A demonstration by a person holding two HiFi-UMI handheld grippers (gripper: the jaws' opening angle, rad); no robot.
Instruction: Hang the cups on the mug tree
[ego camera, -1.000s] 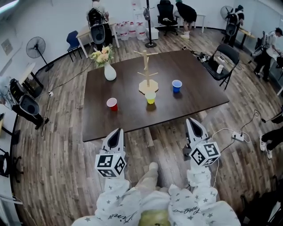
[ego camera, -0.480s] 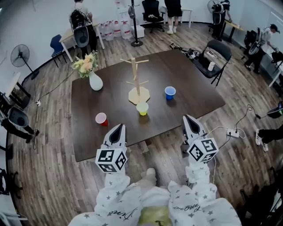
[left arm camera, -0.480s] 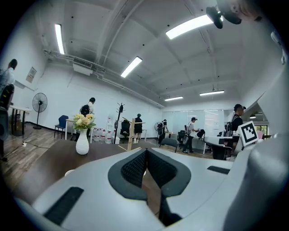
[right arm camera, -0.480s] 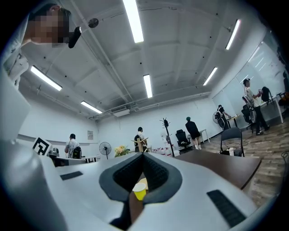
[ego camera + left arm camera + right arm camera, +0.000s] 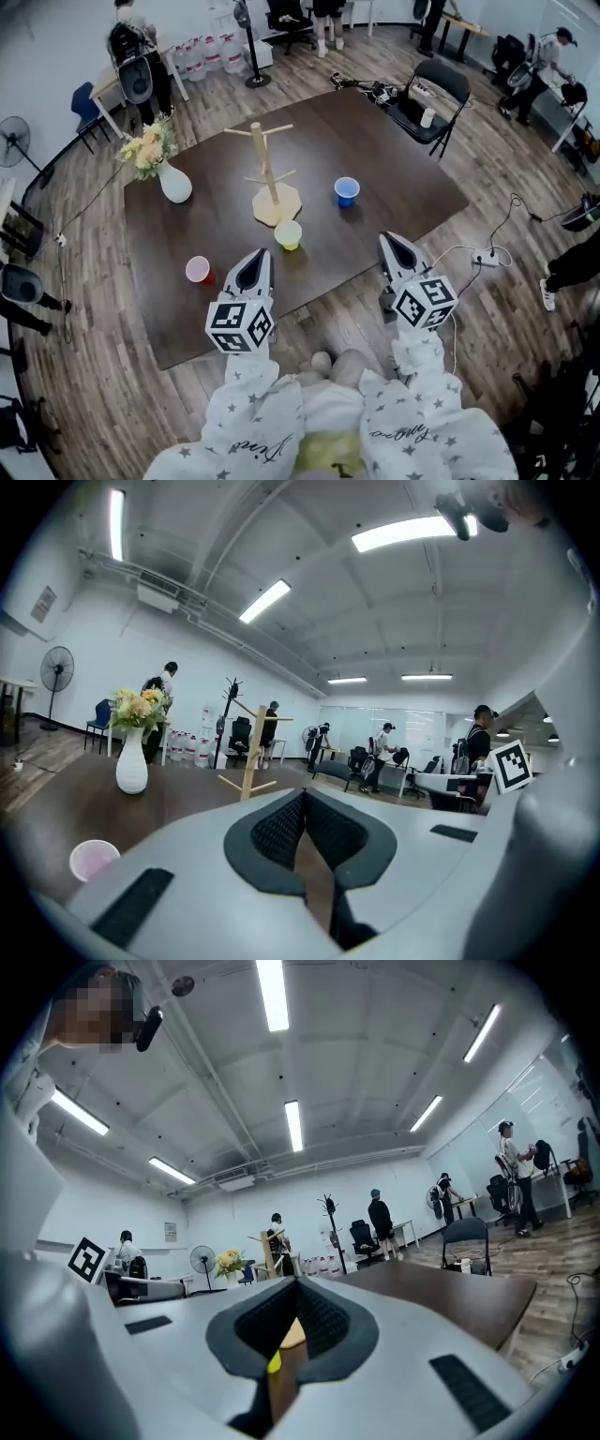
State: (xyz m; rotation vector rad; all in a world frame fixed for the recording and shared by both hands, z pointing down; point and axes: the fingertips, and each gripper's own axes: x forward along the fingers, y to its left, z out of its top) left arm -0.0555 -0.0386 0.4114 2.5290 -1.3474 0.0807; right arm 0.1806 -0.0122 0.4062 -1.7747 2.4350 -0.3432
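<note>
In the head view, a wooden mug tree (image 5: 265, 173) stands near the middle of the dark table (image 5: 403, 178). A yellow cup (image 5: 288, 234) sits just in front of its base. A blue cup (image 5: 347, 191) is to its right and a red cup (image 5: 198, 270) sits at the front left. My left gripper (image 5: 255, 262) hovers over the table's near edge, shut and empty, just right of the red cup. My right gripper (image 5: 388, 245) is shut and empty at the near edge, right of the yellow cup. The left gripper view shows the mug tree (image 5: 248, 752) and the red cup (image 5: 94, 859).
A white vase with flowers (image 5: 172, 181) stands at the table's left. A black folding chair (image 5: 433, 86) sits at the far right corner. Cables and a power strip (image 5: 484, 257) lie on the floor to the right. People and office chairs are at the back.
The table has come closer in the head view. Both grippers have moved forward from above the floor to the table's near edge, still shut.
</note>
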